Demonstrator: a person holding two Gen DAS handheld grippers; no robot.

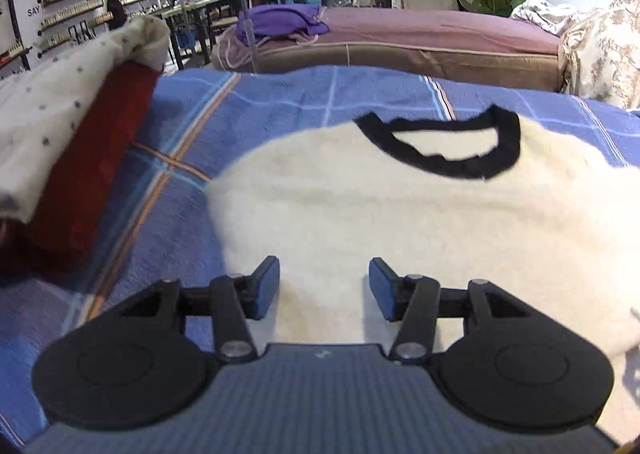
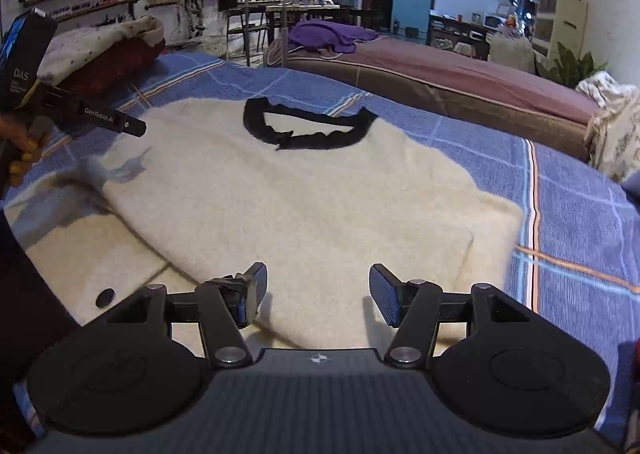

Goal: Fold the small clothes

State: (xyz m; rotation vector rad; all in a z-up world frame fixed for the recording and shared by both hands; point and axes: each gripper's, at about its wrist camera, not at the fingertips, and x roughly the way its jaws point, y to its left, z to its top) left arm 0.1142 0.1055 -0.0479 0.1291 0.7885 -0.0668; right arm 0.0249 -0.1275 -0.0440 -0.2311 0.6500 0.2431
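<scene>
Cream sweater (image 1: 400, 221) flat on the blue checked blanket (image 1: 256, 101), both the left gripper (image 1: 324, 288) and right gripper (image 2: 318, 290) apart and empty above its near hem; risk of pinching blanket along with fluffy knit, dragging both.
</scene>
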